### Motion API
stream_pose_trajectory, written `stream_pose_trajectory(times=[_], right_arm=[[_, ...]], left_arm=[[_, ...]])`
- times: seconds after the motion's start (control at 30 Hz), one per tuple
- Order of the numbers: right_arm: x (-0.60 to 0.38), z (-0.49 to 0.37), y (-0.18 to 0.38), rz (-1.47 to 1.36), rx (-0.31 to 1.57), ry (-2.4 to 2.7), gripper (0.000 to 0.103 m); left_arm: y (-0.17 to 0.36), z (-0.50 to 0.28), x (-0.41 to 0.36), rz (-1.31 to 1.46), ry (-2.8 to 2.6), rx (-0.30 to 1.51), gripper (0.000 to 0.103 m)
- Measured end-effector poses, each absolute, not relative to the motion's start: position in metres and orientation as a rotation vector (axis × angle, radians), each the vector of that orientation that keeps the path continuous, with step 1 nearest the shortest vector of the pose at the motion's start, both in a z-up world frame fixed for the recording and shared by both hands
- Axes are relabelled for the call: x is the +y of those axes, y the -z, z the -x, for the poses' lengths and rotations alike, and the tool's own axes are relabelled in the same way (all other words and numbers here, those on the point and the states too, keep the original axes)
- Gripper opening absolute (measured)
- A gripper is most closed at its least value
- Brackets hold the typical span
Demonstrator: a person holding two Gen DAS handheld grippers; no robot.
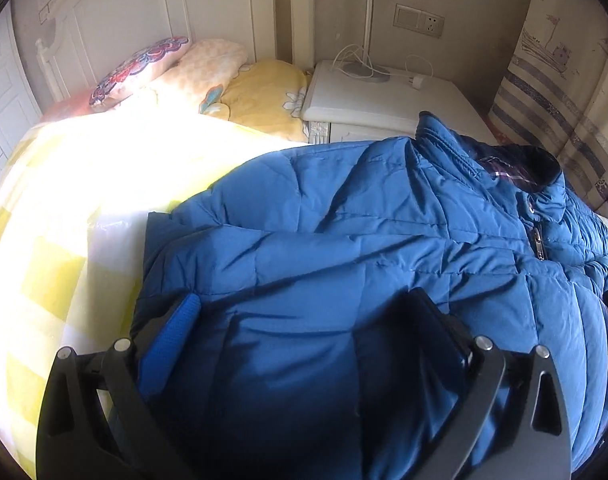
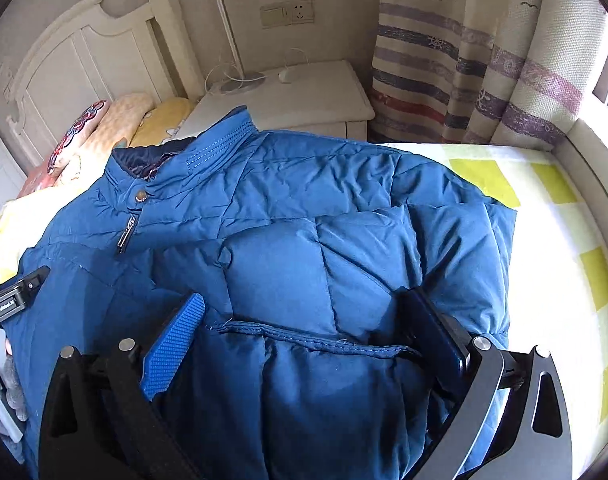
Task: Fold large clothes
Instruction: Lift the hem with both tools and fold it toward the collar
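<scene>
Left wrist view: blue jacket (image 1: 343, 216) flat on bed (image 1: 44, 240), sleeves look folded in; body fold prob. still left. Left tool (image 1: 304, 320) & right tool (image 2: 304, 320) both spread wide, gripping nothing.

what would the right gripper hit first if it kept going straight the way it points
Most likely the blue padded jacket. The right gripper points down at it with jaws wide open, the quilted front filling the space ahead. How near the fabric is cannot be judged.
</scene>
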State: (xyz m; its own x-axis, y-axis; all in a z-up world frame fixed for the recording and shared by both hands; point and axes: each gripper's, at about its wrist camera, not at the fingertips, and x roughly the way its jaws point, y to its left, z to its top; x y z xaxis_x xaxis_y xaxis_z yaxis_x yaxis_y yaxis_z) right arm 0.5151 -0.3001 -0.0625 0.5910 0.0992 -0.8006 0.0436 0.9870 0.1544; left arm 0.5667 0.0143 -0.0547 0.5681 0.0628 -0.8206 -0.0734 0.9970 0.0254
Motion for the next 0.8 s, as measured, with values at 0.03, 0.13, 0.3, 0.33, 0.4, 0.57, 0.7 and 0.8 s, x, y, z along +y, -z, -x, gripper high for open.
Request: stream_pose_trajectory(times=[0.03,0.13,0.3,0.33,0.4,0.57,0.7,0.8], right_arm=[[-0.299,-0.515,0.063,-0.156,0.942,-0.034,0.097],[-0.298,-0.509,0.062,-0.155,0.925,-0.031,0.097],[-0.303,-0.473,0.03,-0.158,0.788,-0.004,0.097],[-0.3,-0.46,0.019,-0.151,0.748,-0.039,0.097],[-0.29,-0.432,0.005,-0.128,0.709,-0.109,0.097],[-0.24,-0.361,0.02,-0.009,0.731,-0.194,0.097],[-0.19,-0.331,0.053,0.183,0.792,-0.226,0.097],[-0.173,-0.339,0.063,0.287,0.87,-0.188,0.098]], left_arm=[[0.055,-0.566,0.015,0.015,-0.077,0.961,0.101],[0.054,-0.563,0.018,0.032,-0.068,0.954,0.101],[0.023,-0.521,0.032,0.116,-0.078,0.843,0.099],[0.013,-0.505,0.032,0.126,-0.053,0.812,0.1],[0.004,-0.47,0.025,0.114,-0.009,0.771,0.1],[0.023,-0.398,-0.014,0.017,0.07,0.755,0.101],[0.057,-0.385,-0.059,-0.212,0.076,0.858,0.101],[0.068,-0.388,-0.074,-0.323,0.031,0.873,0.101]])
